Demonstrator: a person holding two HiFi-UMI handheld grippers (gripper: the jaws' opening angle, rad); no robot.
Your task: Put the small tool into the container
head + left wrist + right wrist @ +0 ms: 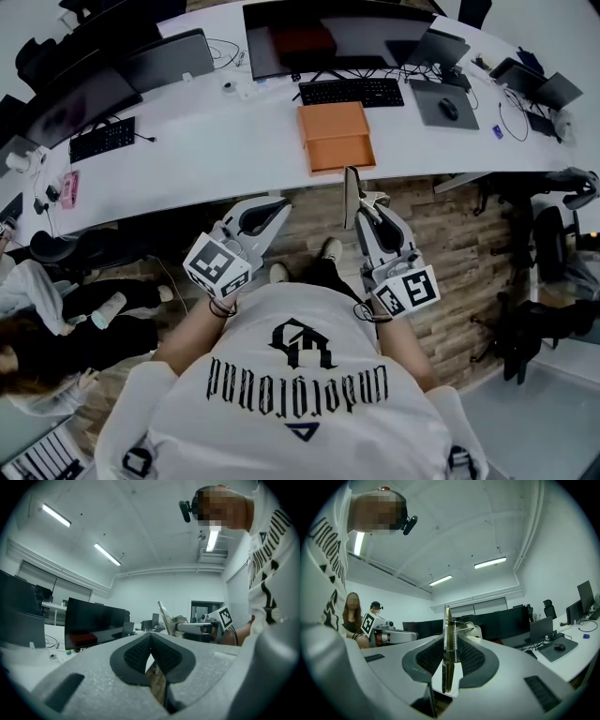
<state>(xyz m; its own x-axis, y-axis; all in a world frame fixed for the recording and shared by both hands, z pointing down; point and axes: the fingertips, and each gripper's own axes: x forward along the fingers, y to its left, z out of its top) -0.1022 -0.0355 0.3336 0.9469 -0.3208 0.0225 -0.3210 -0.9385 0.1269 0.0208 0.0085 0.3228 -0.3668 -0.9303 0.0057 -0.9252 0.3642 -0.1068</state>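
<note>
The right gripper (451, 641) pinched a thin metal tool (447, 618), jaws half-closed; the left gripper (150, 641) was closed, empty.

The container (336, 137) is orange and sits on a white desk (234, 141). Behind it is a black keyboard (352, 91), and in front of it the floor (450, 234) shows brown wood planks. The left gripper (272, 208) and right gripper (361, 202) are light grey with dark pads and black-and-white marker cubes. The small tool (448, 648) is silvery metal.

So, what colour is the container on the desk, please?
Orange rectangular container; clearest in the head view.
</note>
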